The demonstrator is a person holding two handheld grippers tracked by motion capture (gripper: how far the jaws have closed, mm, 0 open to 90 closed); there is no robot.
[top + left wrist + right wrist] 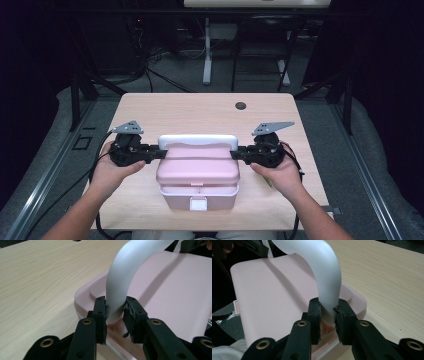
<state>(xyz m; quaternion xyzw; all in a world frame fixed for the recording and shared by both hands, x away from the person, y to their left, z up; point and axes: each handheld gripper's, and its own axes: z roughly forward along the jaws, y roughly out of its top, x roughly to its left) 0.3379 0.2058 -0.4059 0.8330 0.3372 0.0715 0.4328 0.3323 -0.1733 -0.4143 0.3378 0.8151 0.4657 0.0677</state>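
While the pink box (198, 172) sits on the desk (200, 107) close to its near edge and about midway between the left and right edges, its lid is down, so what it holds cannot be told. A white latch (198, 203) shows on its front wall, facing the near edge. A pale grey handle (198, 140) arches over the far part of the lid, running from the left side of the box to the right. At the left, the left tongs (161, 153), held in the person's left hand (111, 172), reach in level from the desk's left edge; the left gripper view shows their pads set against either side of the handle's left leg, just above the lid, the jaws parted only by that leg. At the right, the right tongs (235, 154), held in the right hand (280, 172), come in from the right edge and clamp the handle's right leg the same way, pads pressed on both faces.
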